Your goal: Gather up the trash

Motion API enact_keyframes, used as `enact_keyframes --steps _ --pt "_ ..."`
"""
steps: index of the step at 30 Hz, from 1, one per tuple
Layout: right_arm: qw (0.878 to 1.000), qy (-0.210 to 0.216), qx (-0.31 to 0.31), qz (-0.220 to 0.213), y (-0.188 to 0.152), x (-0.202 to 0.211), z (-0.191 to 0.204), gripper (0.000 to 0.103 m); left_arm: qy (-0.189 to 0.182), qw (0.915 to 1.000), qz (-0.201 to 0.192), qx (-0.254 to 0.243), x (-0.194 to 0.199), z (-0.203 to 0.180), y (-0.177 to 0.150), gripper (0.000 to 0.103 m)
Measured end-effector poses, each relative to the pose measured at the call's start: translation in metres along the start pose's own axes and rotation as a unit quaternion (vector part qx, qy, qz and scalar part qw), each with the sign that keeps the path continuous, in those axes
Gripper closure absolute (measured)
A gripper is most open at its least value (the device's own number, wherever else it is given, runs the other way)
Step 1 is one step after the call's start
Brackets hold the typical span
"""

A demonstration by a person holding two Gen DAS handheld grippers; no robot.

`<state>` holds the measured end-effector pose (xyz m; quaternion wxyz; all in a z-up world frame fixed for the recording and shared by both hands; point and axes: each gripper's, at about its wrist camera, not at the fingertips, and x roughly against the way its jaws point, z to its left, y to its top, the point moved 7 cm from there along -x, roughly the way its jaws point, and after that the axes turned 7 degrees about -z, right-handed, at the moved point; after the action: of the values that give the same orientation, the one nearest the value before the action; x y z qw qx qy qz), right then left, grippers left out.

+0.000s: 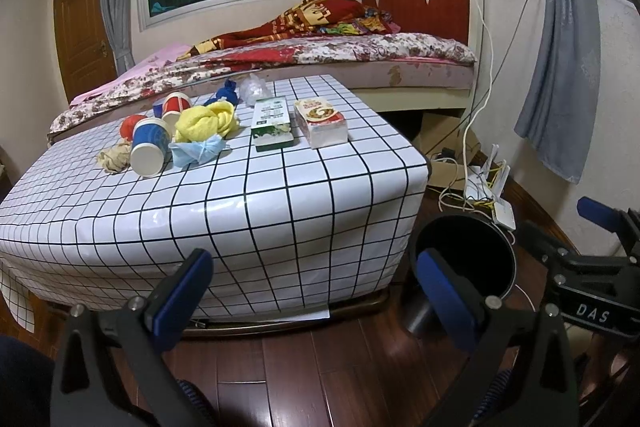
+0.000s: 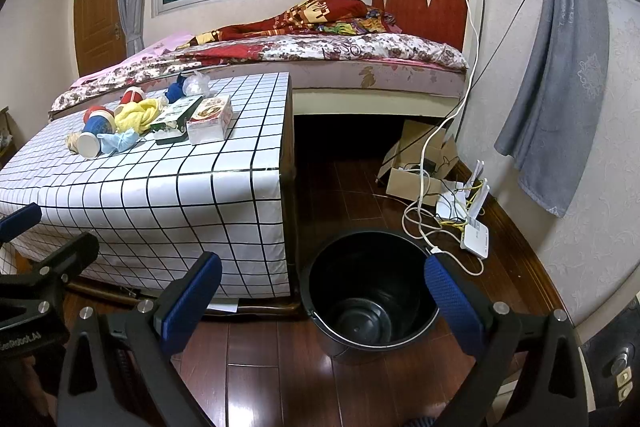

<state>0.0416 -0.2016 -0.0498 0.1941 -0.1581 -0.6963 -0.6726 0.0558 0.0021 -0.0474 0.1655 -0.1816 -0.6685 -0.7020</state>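
Note:
Trash lies on the checked table (image 1: 280, 195) (image 2: 180, 195): a blue paper cup (image 1: 149, 147) (image 2: 94, 137) on its side, a red cup (image 1: 176, 107) (image 2: 132, 95), a yellow cloth (image 1: 208, 121) (image 2: 138, 115), a blue face mask (image 1: 198, 151) (image 2: 118, 141), a green carton (image 1: 272, 123) (image 2: 174, 121), a noodle packet (image 1: 322, 123) (image 2: 210, 121) and a crumpled clear bag (image 1: 254, 89). A black bucket (image 1: 468, 259) (image 2: 368, 295) stands empty on the floor right of the table. My left gripper (image 1: 314, 291) hangs open before the table's front. My right gripper (image 2: 324, 303) is open near the bucket.
A bed (image 1: 320, 55) (image 2: 320, 55) runs behind the table. Cables, a cardboard box (image 2: 420, 167) and a white router (image 2: 474, 231) crowd the floor by the right wall. A grey curtain (image 2: 560, 67) hangs there. The floor is dark wood.

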Motion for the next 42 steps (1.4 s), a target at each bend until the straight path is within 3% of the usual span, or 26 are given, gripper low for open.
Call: enact_keyframes --steps 42 --pt "1.000 -0.001 0.002 0.002 -0.0019 -0.0020 0.0004 0.001 -0.001 1.0000 0.002 0.001 0.0006 -0.0036 -0.0034 0.001"
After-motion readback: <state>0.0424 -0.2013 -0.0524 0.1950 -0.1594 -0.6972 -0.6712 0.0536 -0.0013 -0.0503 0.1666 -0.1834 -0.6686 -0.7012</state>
